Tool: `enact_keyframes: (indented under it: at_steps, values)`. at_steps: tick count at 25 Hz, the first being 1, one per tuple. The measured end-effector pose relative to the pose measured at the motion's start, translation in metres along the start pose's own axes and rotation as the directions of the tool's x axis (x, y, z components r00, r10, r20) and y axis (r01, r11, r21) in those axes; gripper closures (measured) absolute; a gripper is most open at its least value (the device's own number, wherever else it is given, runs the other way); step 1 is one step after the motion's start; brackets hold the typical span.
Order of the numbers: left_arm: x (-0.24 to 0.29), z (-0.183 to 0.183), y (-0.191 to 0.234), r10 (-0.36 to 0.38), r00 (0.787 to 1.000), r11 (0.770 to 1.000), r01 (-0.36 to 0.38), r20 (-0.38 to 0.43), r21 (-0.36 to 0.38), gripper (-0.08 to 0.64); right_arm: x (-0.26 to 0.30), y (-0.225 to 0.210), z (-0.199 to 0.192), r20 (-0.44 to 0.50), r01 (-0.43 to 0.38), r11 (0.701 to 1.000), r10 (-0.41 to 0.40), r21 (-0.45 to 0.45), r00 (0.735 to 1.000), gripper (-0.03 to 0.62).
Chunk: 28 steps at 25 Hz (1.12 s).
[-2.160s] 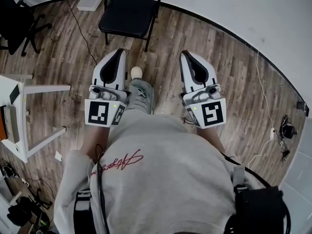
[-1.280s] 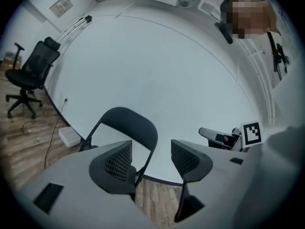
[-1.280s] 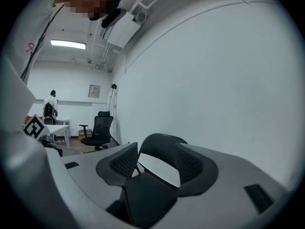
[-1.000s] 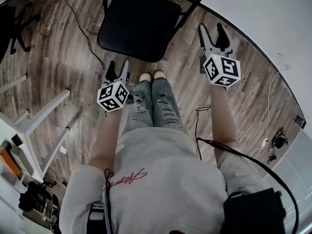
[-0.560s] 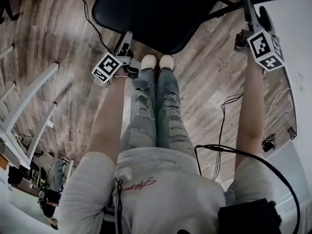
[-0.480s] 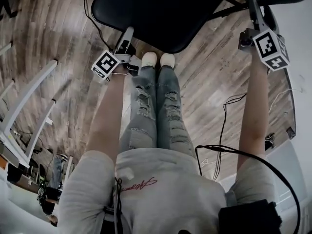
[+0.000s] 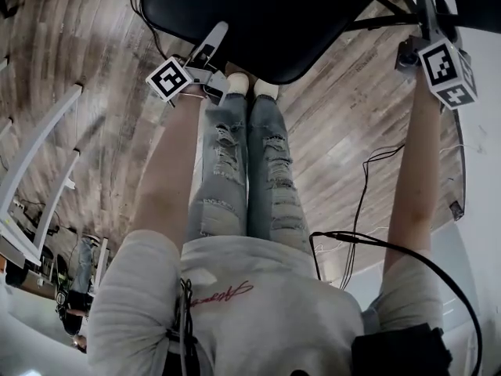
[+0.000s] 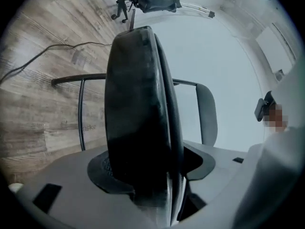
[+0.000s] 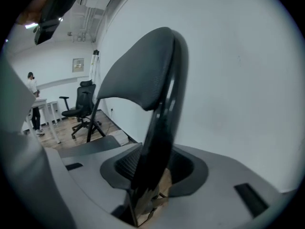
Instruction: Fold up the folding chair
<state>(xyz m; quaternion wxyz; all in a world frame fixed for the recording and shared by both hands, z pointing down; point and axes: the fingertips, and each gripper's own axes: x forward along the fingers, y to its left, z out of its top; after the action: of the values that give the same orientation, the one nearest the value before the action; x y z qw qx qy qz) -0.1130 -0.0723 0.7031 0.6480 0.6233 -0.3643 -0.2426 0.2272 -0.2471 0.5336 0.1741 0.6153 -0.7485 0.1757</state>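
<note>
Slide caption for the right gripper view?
Right gripper with jaws closing around the folding chair backrest, not yet gripping it; white wall behind.

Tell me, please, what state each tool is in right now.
Left tool: open, jaws opening, the seat edge between them, not gripped.
Right tool: open, jaws closing around the backrest edge, not yet clamped.

Grey sweatshirt (image 7: pixel 266 312), sleeves pushed up, red script (image 7: pixel 221 293) across its front; ripped pale-blue jeans (image 7: pixel 235 163); white shoes (image 7: pixel 237 83); black cable (image 7: pixel 376 240) looping to a black pack (image 7: pixel 399 351).
</note>
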Motion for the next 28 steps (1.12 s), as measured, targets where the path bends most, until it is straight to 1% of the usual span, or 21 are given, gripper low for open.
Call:
enact_keyframes:
  at_steps: [1,2,5,7,9,12,14,16,18,20,23,28]
  values:
    - [0.001,0.0,0.001,0.009,1.0,1.0,-0.009,0.001,0.0,0.25,0.002,0.003,-0.001,-0.008,-0.005,1.0,0.005,-0.004,1.0,0.484]
    - [0.0,-0.001,0.002,0.014,1.0,1.0,-0.014,0.002,-0.004,0.26,0.003,0.005,-0.001,-0.005,-0.005,1.0,0.005,0.013,1.0,0.531]
    - [-0.001,-0.001,0.001,0.03,0.999,0.999,-0.03,0.011,-0.032,0.264,0.003,0.007,0.009,0.048,-0.009,0.992,0.003,0.127,0.999,0.575]
    - [-0.001,0.0,-0.005,0.041,0.999,0.998,-0.04,0.015,-0.052,0.264,0.002,0.006,0.015,0.084,-0.019,0.982,0.003,0.187,0.996,0.578]
    - [0.003,0.004,-0.02,0.053,0.998,0.997,-0.051,0.028,-0.057,0.264,0.0,0.005,0.027,0.125,-0.044,0.972,0.015,0.233,0.992,0.578]
    - [0.014,0.011,-0.059,0.072,0.996,0.995,-0.068,0.057,-0.073,0.283,-0.002,0.002,0.049,0.157,-0.069,0.974,0.035,0.218,0.987,0.578]
    - [0.027,0.014,-0.089,0.089,0.995,0.993,-0.085,0.052,-0.077,0.305,-0.005,-0.004,0.062,0.174,-0.088,0.977,0.054,0.196,0.983,0.578]
    - [0.043,0.017,-0.115,0.128,0.991,0.99,-0.125,0.038,-0.064,0.323,-0.006,-0.01,0.073,0.19,-0.114,0.979,0.08,0.172,0.978,0.578]
    - [0.059,0.022,-0.132,0.203,0.978,0.978,-0.2,0.046,-0.061,0.325,-0.002,-0.016,0.083,0.195,-0.14,0.979,0.109,0.15,0.975,0.578]
    - [0.078,0.029,-0.147,0.268,0.96,0.962,-0.263,0.076,-0.073,0.327,0.007,-0.023,0.093,0.198,-0.163,0.978,0.135,0.133,0.971,0.578]
    - [0.109,0.045,-0.172,0.316,0.942,0.948,-0.308,0.11,-0.085,0.338,0.026,-0.034,0.106,0.193,-0.176,0.978,0.151,0.116,0.969,0.578]
    - [0.142,0.056,-0.187,0.365,0.925,0.93,-0.356,0.105,-0.092,0.347,0.055,-0.055,0.11,0.144,-0.161,0.982,0.145,0.101,0.979,0.578]
